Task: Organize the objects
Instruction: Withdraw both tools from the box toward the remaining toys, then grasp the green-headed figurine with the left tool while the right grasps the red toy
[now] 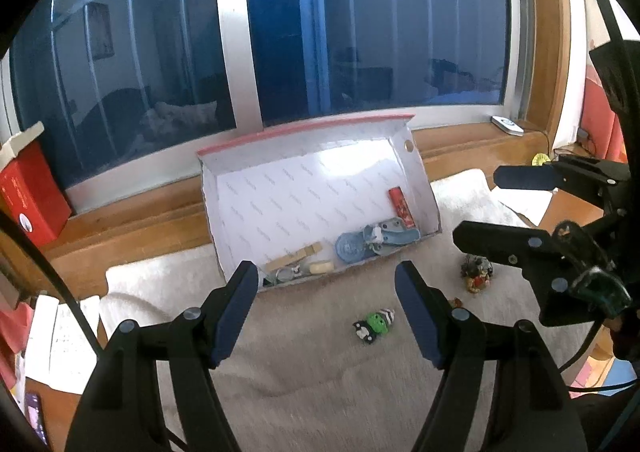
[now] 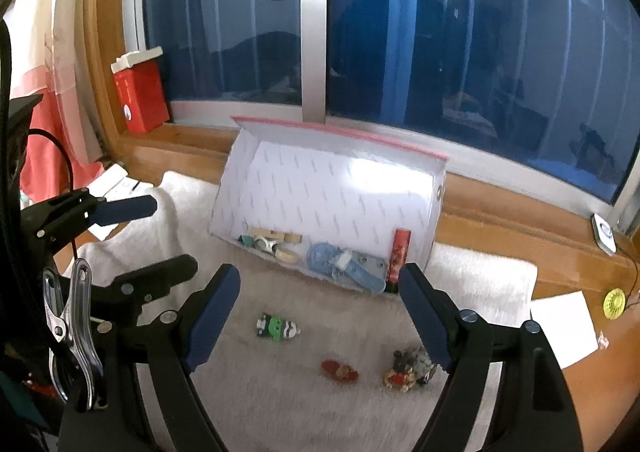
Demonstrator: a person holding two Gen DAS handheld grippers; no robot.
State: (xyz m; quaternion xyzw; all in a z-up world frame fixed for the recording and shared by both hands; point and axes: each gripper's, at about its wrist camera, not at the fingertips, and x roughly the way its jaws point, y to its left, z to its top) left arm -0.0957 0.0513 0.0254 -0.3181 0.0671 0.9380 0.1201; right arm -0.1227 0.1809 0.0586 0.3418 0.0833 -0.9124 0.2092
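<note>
While both claws hang spread and empty over the towel (image 2: 280, 392), three toys lie loose just in front of the white box (image 2: 336, 188): a green figure (image 2: 277, 326), a small red piece (image 2: 340, 371) and a dark figurine (image 2: 408, 368). The right gripper (image 2: 320, 316) looks best placed for the dark figurine, so I'd straddle it squarely and pinch gently; the left gripper (image 1: 326, 312) suits the green figure.

This looks like a home. A big window (image 1: 360, 32) shows a bed in the glass. A soft towel (image 2: 360, 392) lies below.
</note>
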